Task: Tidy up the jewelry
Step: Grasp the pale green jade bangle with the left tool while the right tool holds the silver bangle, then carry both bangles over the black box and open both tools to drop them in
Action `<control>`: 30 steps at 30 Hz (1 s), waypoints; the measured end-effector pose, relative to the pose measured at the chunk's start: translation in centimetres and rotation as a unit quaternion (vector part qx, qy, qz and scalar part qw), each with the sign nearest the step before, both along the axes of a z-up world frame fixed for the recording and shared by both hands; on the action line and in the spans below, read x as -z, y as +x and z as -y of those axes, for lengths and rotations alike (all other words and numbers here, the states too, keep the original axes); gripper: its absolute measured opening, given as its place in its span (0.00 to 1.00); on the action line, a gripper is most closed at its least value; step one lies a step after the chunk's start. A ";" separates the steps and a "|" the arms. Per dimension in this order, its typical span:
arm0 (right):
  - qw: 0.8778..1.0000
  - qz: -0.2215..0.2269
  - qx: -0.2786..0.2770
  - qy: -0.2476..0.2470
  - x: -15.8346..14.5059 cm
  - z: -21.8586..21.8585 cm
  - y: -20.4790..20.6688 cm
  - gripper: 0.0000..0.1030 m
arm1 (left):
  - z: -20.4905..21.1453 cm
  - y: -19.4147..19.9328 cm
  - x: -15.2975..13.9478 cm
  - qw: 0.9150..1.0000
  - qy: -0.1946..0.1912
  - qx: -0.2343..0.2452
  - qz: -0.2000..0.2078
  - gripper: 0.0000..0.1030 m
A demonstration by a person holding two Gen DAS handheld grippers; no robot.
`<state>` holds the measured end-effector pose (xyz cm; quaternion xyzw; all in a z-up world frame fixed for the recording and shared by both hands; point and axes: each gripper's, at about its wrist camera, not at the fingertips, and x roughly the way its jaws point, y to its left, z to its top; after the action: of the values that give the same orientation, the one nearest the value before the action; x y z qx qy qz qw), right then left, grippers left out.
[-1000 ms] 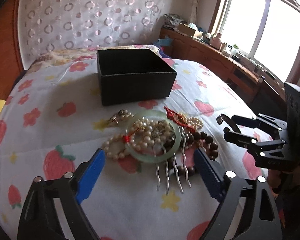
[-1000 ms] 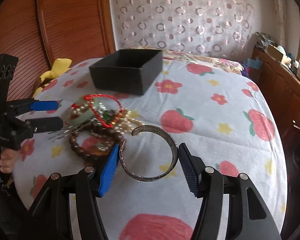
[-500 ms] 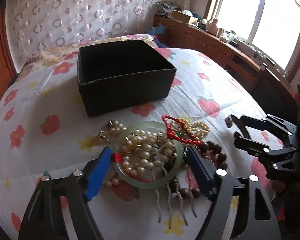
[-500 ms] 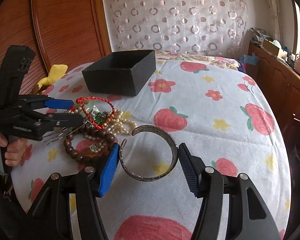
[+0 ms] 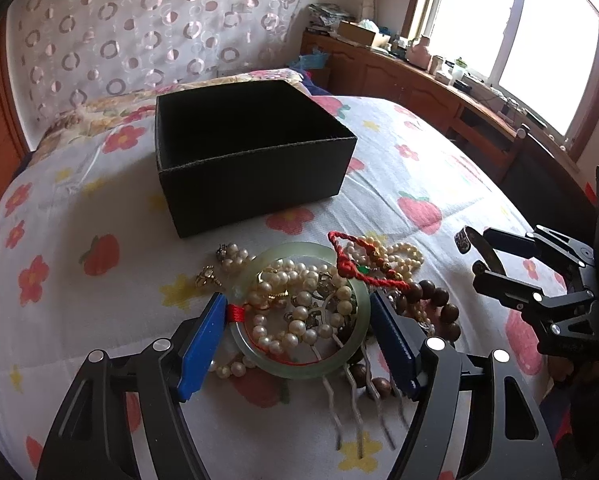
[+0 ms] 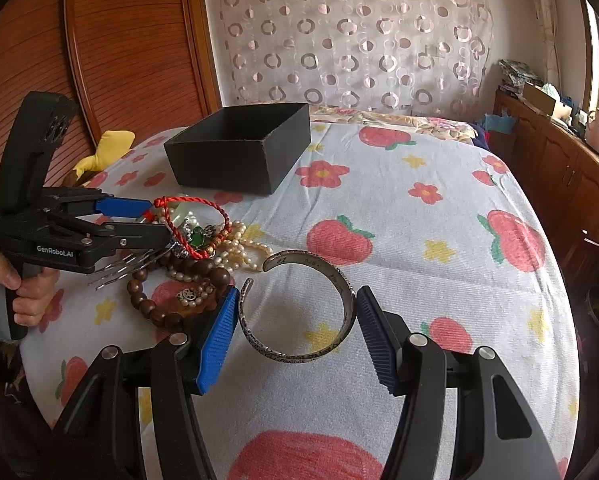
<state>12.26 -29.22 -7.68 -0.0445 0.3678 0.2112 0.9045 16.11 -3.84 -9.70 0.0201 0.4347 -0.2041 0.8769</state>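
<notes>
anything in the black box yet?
No. In the left wrist view the black box sits empty; the jewelry pile lies on the bedspread.

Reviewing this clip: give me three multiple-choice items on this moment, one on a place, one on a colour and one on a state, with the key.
1. Where does the green bangle lie?
A. on the window ledge
B. on the floor
C. in the jewelry pile in front of the black box

2. What colour is the twisted cord bracelet on the pile?
A. blue
B. red
C. yellow

3. How is the right claw?
A. shut on the silver cuff bracelet
B. shut on a pearl strand
C. closed with nothing between its pads

Key: 1 C, the bangle rests among pearls and beads on the bedsheet, on the near side of the box. 2 B, the cord is plainly red. 3 A, both blue pads press the cuff's sides.
</notes>
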 end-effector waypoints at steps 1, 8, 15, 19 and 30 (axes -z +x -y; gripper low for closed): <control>1.000 0.000 0.000 0.000 0.0 0.0 0.0 0.61 | 0.1 -0.2 -0.1 1.000 0.001 -0.002 0.002 0.67; 1.000 0.001 0.000 -0.009 -0.1 -0.1 0.0 0.61 | -1.9 -2.0 -1.8 0.999 -0.010 -0.028 0.033 0.67; 1.000 0.018 -0.016 -0.016 -1.7 -1.4 0.0 0.61 | -3.6 -2.3 -3.5 0.997 -0.009 -0.048 0.059 0.67; 0.999 0.037 -0.029 -0.021 -3.5 -3.0 1.0 0.61 | -4.5 -2.1 -4.5 0.995 -0.010 -0.060 0.072 0.67; 0.997 0.053 -0.058 -0.023 -6.3 -8.2 7.4 0.61 | -6.5 -1.4 -7.0 0.991 -0.017 -0.083 0.099 0.67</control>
<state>19.66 -21.06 -1.37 -0.0978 0.3210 0.2522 0.9076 14.72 2.61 -2.71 -0.0108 0.3421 -0.1345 0.9299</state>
